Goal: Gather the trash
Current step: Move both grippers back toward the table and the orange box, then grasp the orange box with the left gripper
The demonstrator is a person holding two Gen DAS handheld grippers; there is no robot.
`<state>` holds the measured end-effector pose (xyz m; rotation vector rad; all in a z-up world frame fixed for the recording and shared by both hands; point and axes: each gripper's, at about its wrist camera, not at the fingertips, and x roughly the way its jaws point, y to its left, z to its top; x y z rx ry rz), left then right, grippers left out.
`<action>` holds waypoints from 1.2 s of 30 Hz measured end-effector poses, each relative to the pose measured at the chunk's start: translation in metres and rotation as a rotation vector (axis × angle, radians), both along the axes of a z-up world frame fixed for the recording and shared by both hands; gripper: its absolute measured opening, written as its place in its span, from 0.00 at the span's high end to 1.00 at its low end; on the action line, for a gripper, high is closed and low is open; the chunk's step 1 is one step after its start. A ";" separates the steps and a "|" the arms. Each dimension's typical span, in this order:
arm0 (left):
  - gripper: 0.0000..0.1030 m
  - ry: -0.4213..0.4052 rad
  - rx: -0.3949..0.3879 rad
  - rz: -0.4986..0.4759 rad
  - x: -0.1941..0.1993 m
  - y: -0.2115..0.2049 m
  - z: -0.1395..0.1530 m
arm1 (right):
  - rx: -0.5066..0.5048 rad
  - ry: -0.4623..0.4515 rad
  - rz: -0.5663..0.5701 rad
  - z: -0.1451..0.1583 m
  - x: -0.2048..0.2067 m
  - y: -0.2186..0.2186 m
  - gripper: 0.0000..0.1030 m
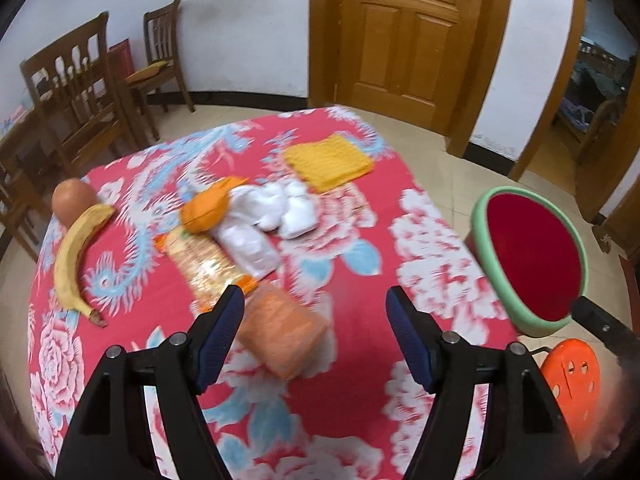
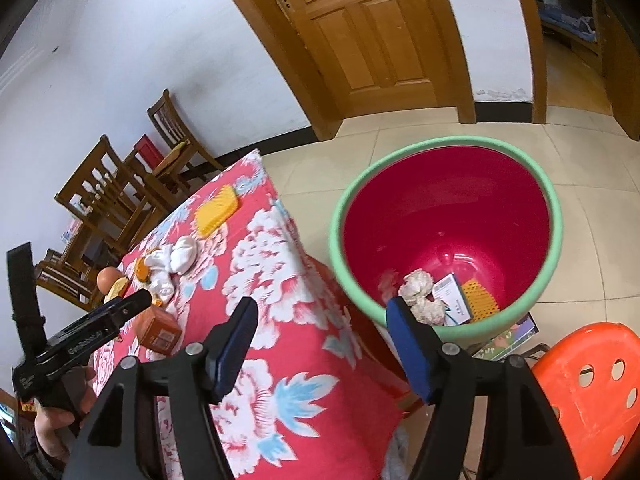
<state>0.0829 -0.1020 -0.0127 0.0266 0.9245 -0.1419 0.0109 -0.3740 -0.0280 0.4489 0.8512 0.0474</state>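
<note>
Trash lay in a loose cluster at the middle of the red floral tablecloth [image 1: 432,240]: an orange packet [image 1: 282,332] nearest your left gripper [image 1: 316,336], a clear-wrapped cracker sleeve [image 1: 208,266] just beyond it, a flat white packet [image 1: 250,246], an orange pouch [image 1: 210,208] and crumpled white tissue [image 1: 286,208] touching one another farther out.

The left gripper's jaws stood well apart with nothing between the pads. You pointed it steeply down at the cloth. The orange packet sat just ahead of the left finger [image 1: 222,340], slightly left of the jaw centreline, its long axis running diagonally from near right to far left. Judged from that, you needed a small shift left and some roll of the wrist so the pads crossed the packet's short side.

Your right gripper [image 2: 322,344] was also wide open and held nothing. It hung beyond the table's edge, aimed toward the bin [image 2: 554,216] on the floor at the table's right. Inside the bin lay crumpled paper [image 2: 418,286], a small printed card [image 2: 450,292] and an orange perforated piece [image 2: 480,298]. So part of the job looked done.

The left hand was plainly nearer the remaining pile; the right was nearer the bin.

Banana [image 1: 74,252] and a round orange-brown fruit [image 1: 72,200] lay at the far left, well apart from the wrappers. A folded yellow cloth [image 1: 328,160] lay toward the far edge. None of these looked like trash to me.

Left view was blurred; packet labels unreadable.
</note>
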 end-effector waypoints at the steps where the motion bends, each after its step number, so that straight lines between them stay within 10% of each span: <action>1: 0.29 0.007 -0.001 0.007 0.001 0.005 -0.003 | -0.003 0.002 0.005 0.001 0.001 0.004 0.33; 36: 0.28 0.057 -0.182 -0.060 -0.004 0.027 -0.036 | -0.064 0.051 0.113 -0.002 0.022 0.071 0.32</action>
